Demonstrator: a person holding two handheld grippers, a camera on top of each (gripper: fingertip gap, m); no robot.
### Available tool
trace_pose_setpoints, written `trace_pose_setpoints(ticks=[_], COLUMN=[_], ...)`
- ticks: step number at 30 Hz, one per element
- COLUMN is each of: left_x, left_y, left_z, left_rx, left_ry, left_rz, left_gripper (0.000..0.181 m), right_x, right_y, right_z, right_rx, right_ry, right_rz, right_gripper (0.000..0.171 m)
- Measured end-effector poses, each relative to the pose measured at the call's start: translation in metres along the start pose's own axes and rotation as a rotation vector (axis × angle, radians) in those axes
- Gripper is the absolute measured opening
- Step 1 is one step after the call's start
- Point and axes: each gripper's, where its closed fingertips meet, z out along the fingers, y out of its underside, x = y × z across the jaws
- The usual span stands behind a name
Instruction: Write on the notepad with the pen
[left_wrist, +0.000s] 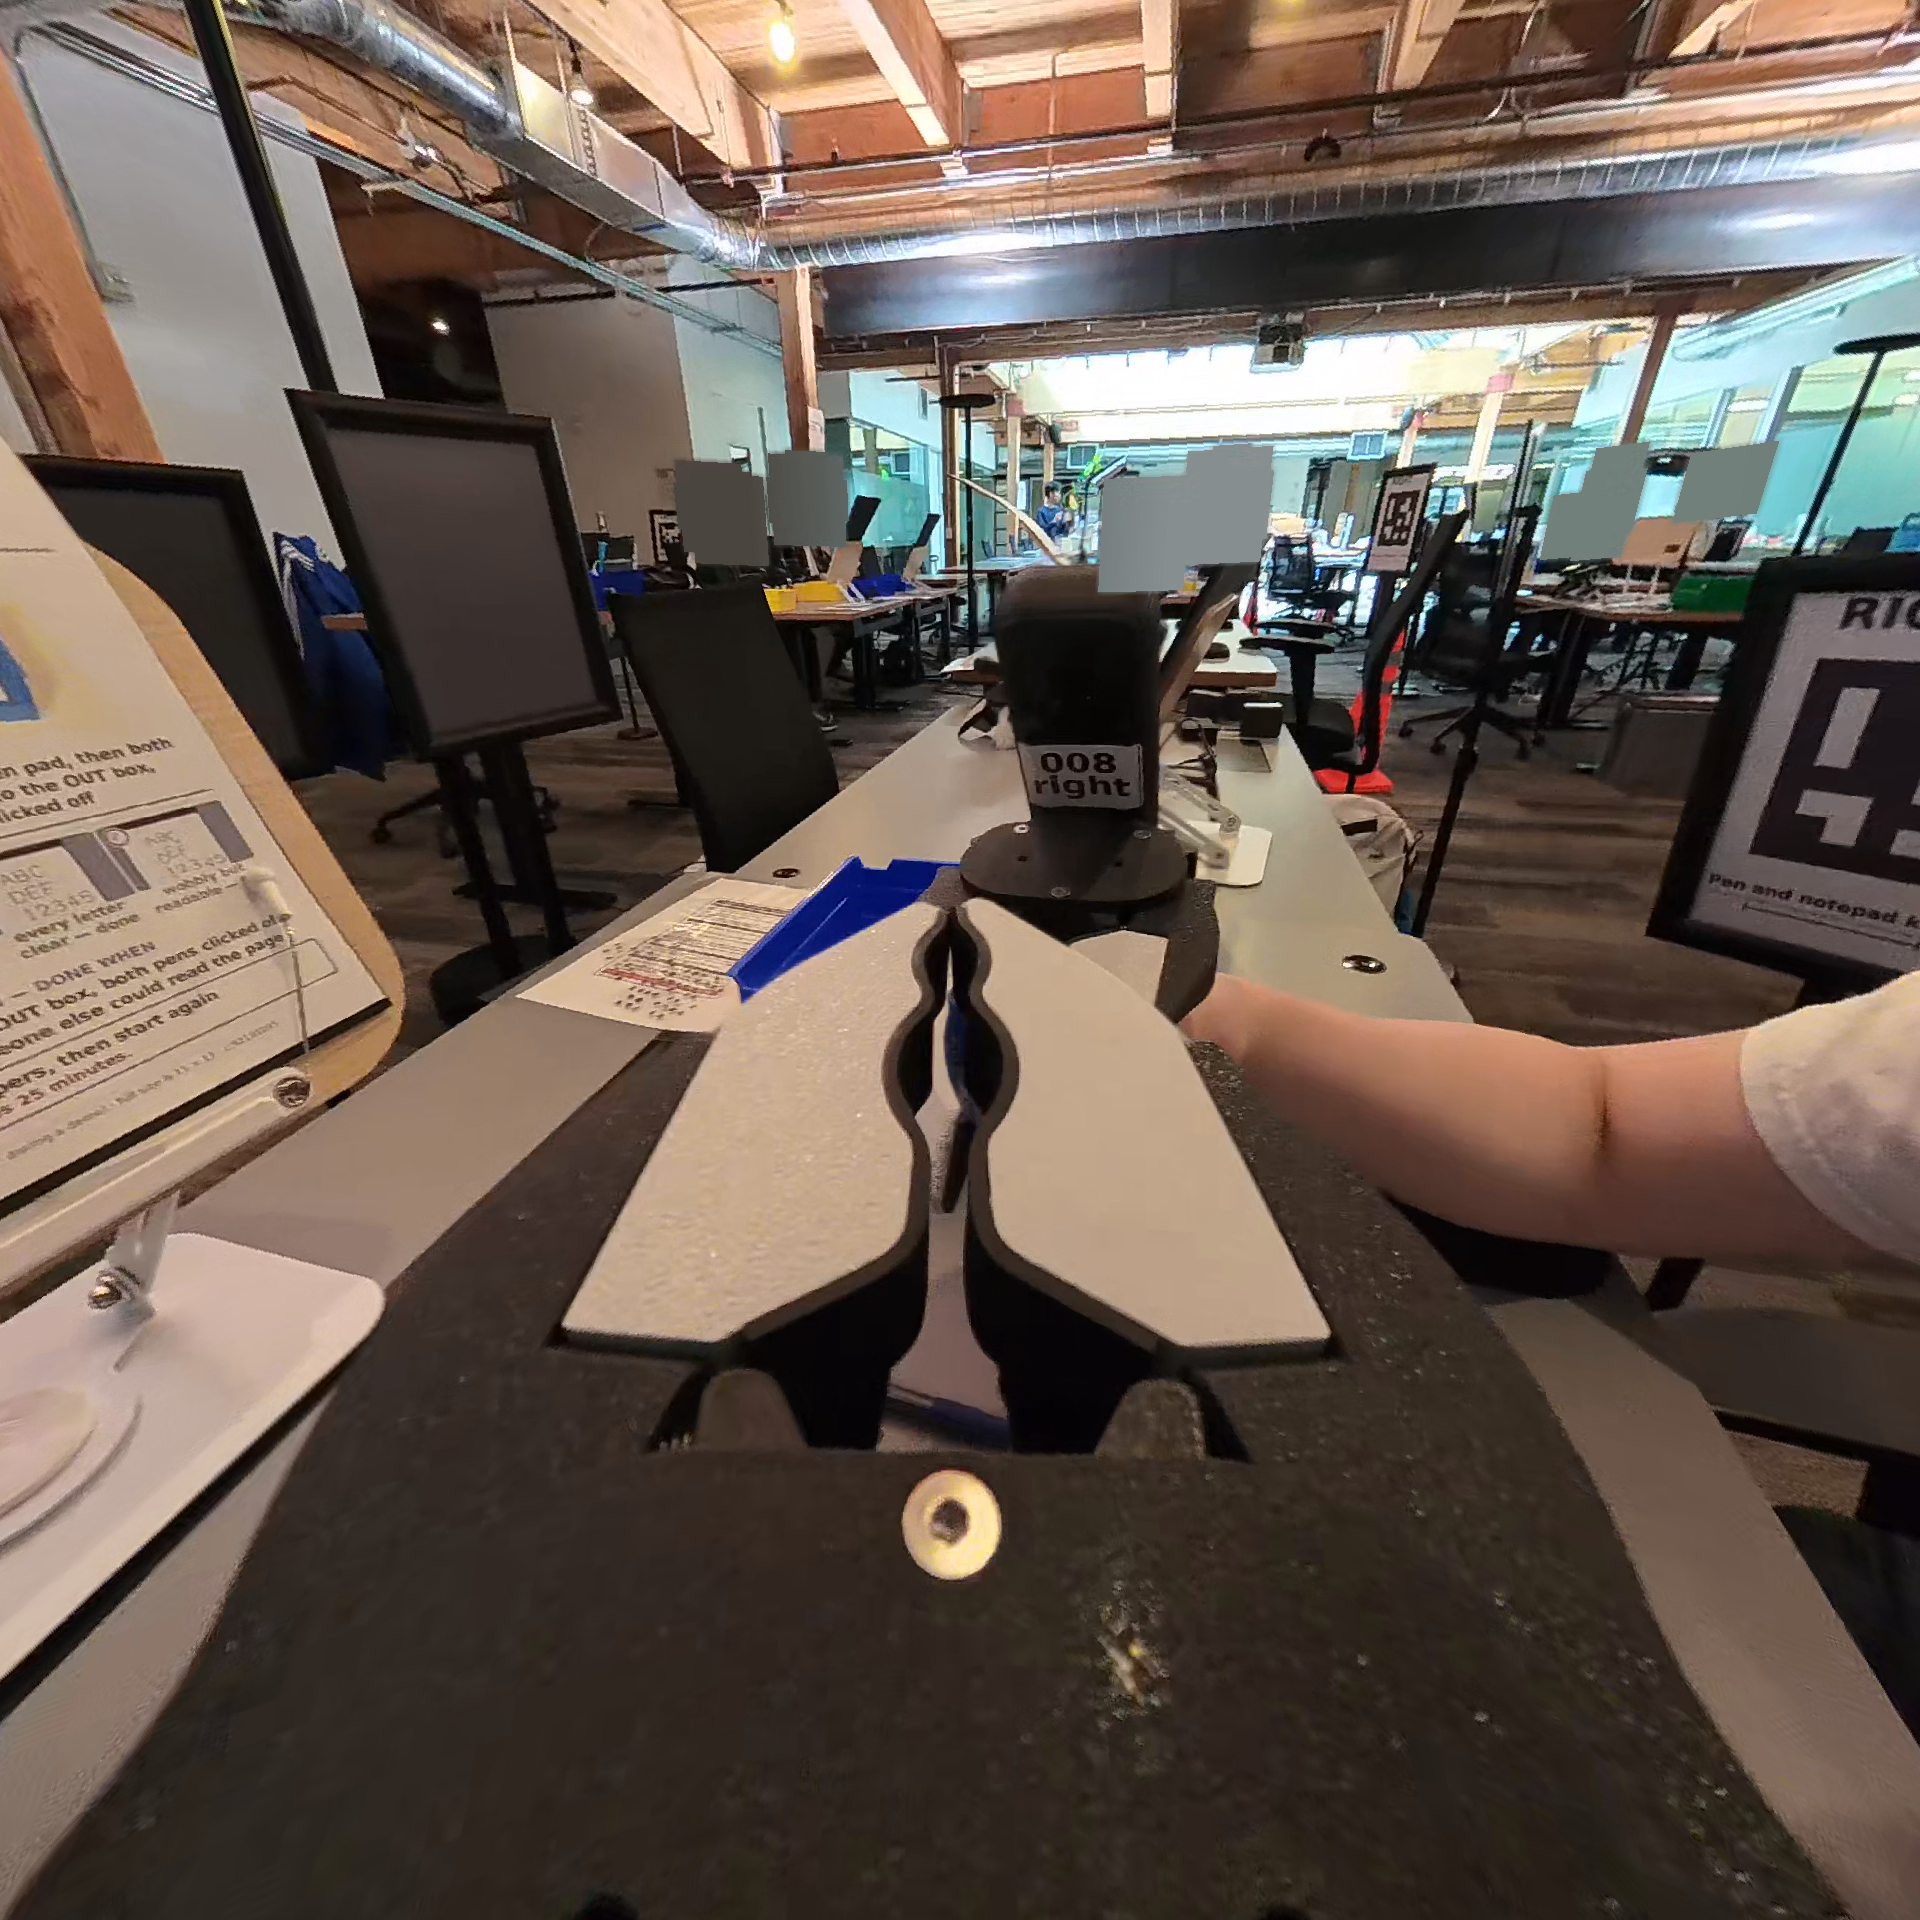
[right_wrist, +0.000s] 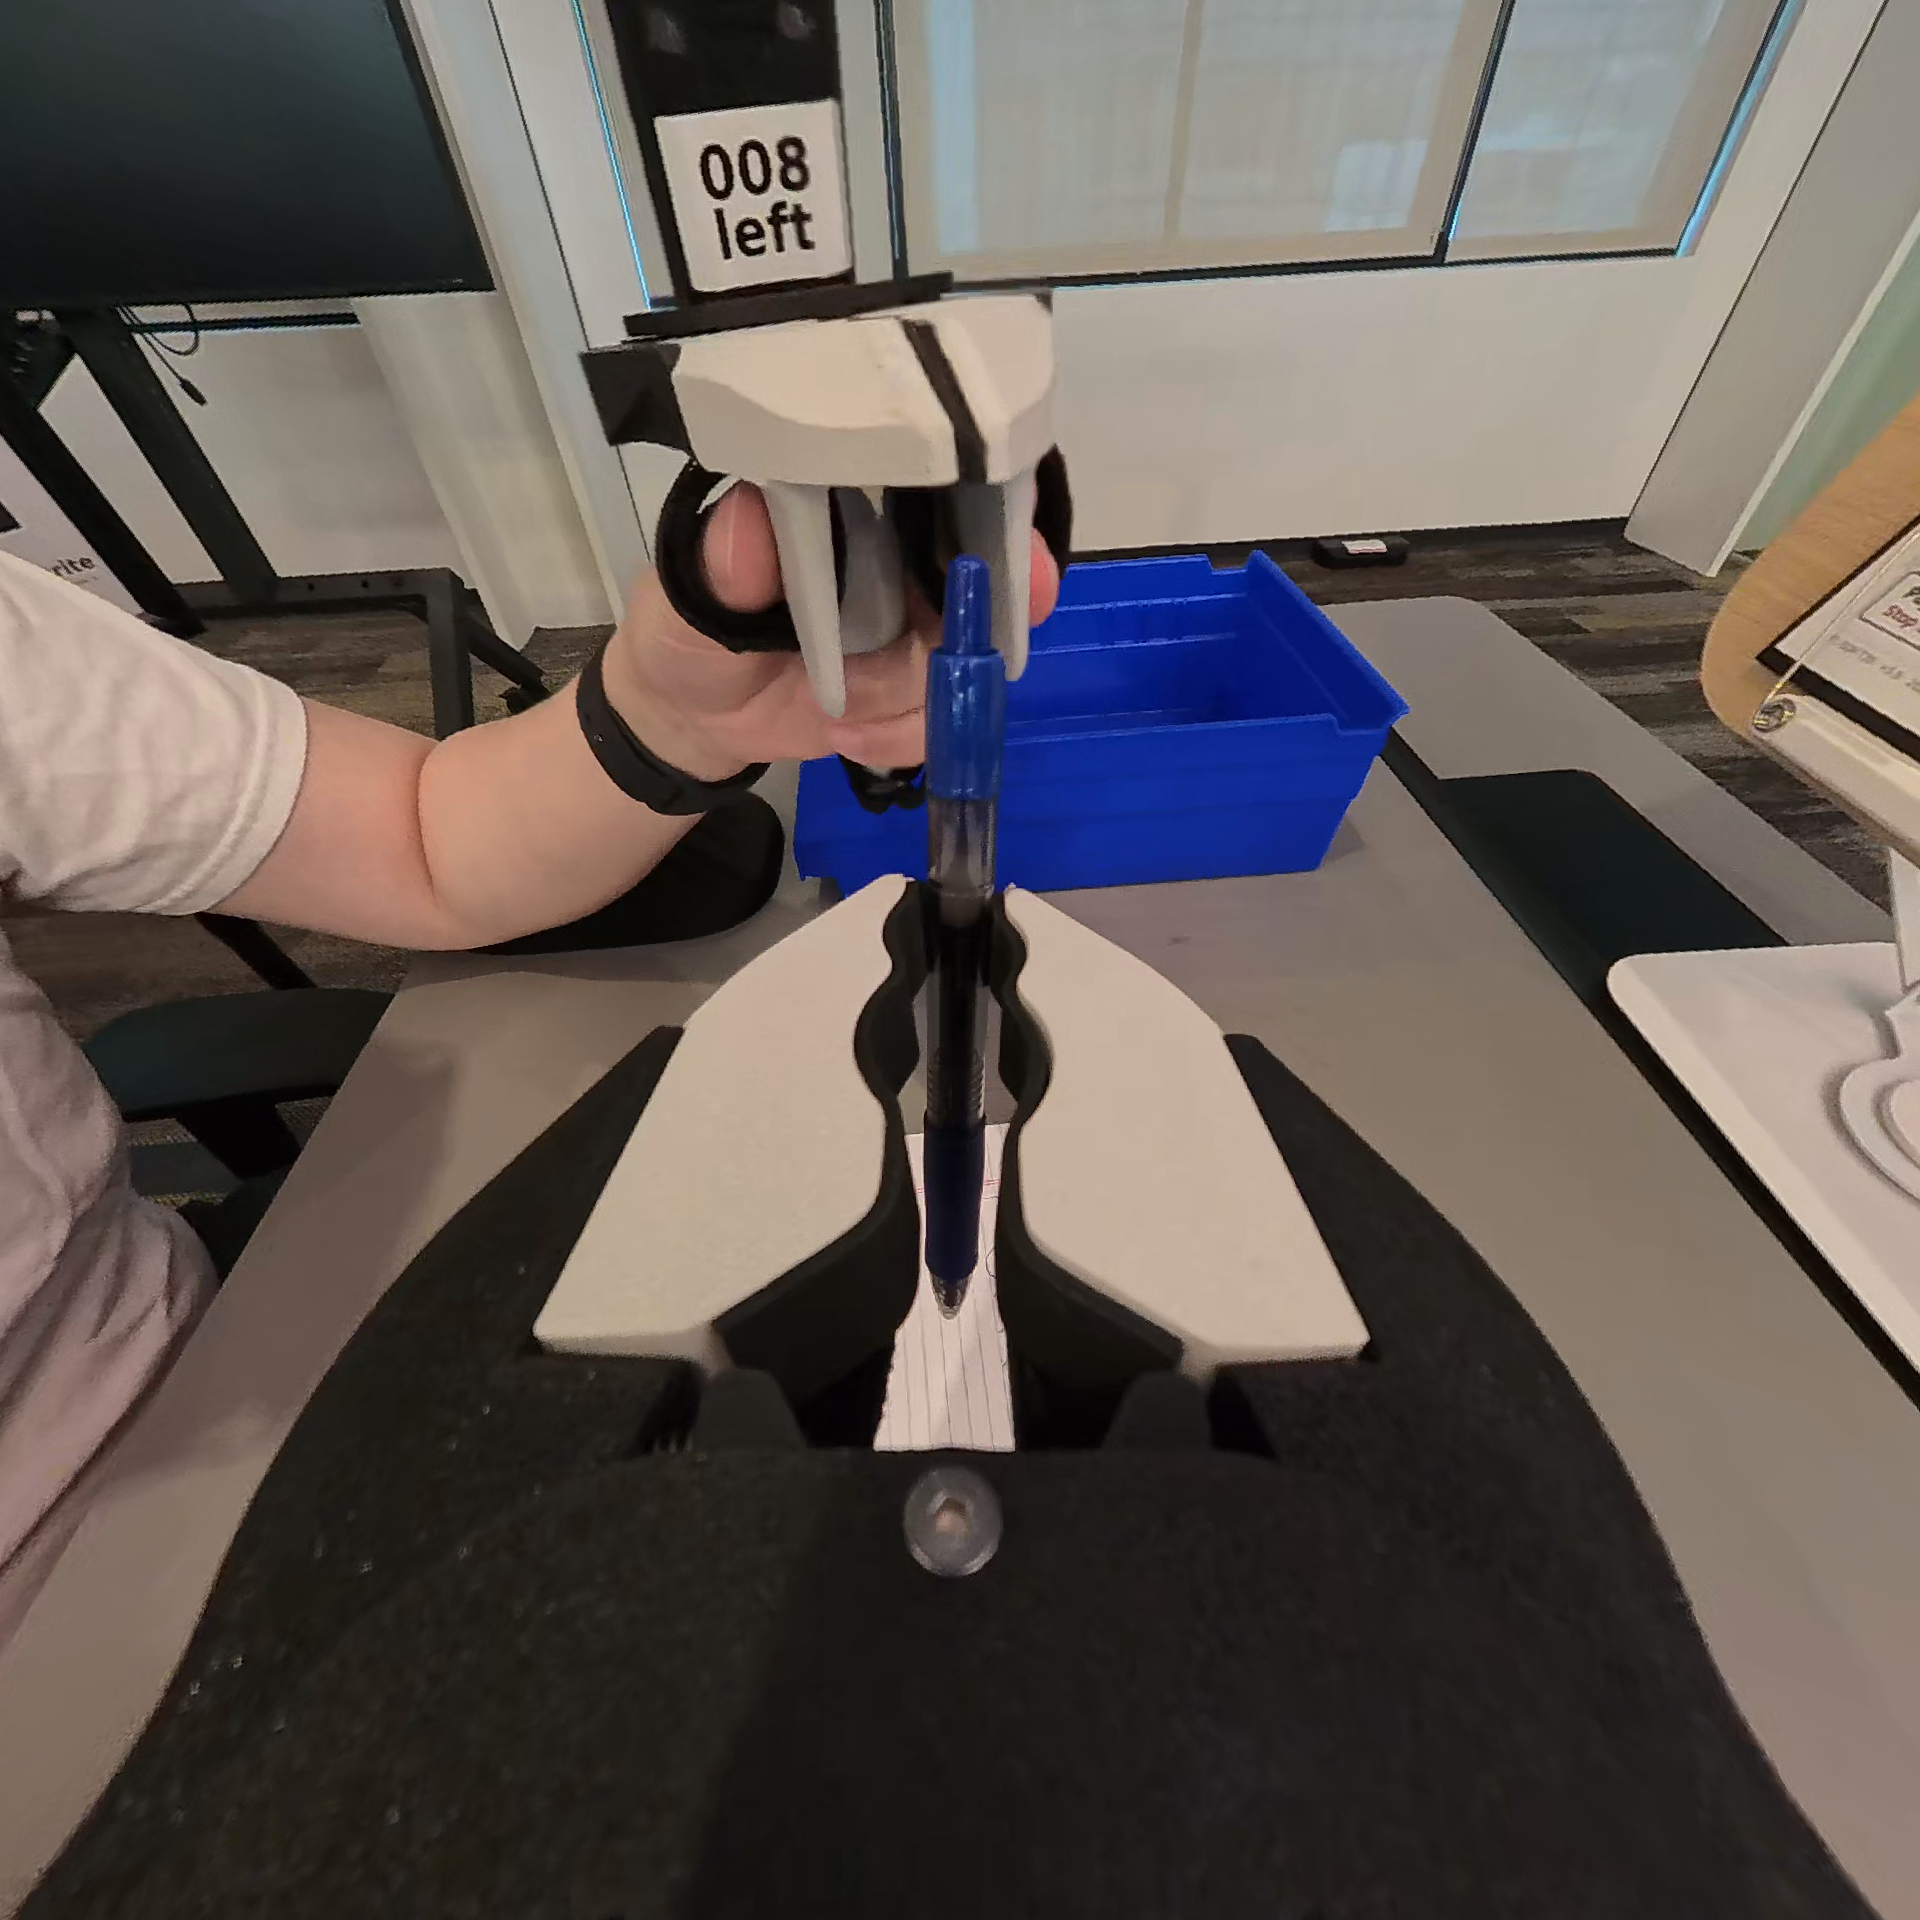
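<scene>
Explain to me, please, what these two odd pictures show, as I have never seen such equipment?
A person holds a hand-operated two-finger gripper in each hand; a camera on each looks along its fingers. In the right wrist view, the right gripper is shut on a blue pen, tip down over the lined notepad. Beyond it stand the left gripper, apparently shut and empty, and a blue bin on the grey table. The left wrist view looks back at the right gripper across its own closed fingers.

White short sleeve (right_wrist: 135, 748), black wristband (right_wrist: 634, 748), grey fingers (right_wrist: 769, 1143), black gripper body (right_wrist: 935, 1714)
</scene>
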Motion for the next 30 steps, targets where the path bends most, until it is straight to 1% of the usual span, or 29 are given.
trace_pose_setpoints(ticks=[3, 6, 8, 12, 20, 30], left_x=[0.0, -0.001, 0.0, 0.001, -0.001, -0.001], left_y=[0.003, 0.009, 0.01, 0.007, 0.01, 0.017], left_z=[0.002, 0.004, 0.005, 0.004, 0.005, 0.008], left_rx=[0.001, -0.03, -0.023, 0.024, 0.017, -0.03], left_ry=[0.021, 0.017, 0.026, 0.057, 0.052, 0.065], left_rz=[-0.036, -0.024, -0.025, -0.078, -0.103, -0.133], left_gripper=[0.0, 0.0, 0.0, 0.0, 0.0, 0.0], right_x=[-0.002, -0.002, -0.005, -0.01, -0.012, -0.008], right_y=[0.001, 0.003, 0.003, -0.001, -0.003, 0.0], right_z=[0.001, 0.002, 0.003, 0.003, 0.005, 0.005], right_rx=[-0.004, -0.016, -0.016, 0.024, 0.062, 0.059], right_ry=[-0.007, -0.01, -0.028, -0.075, -0.125, -0.097], right_rz=[-0.009, -0.012, -0.011, 0.032, 0.112, 0.105], right_gripper=[0.01, 0.01, 0.01, 0.01, 0.01, 0.01])
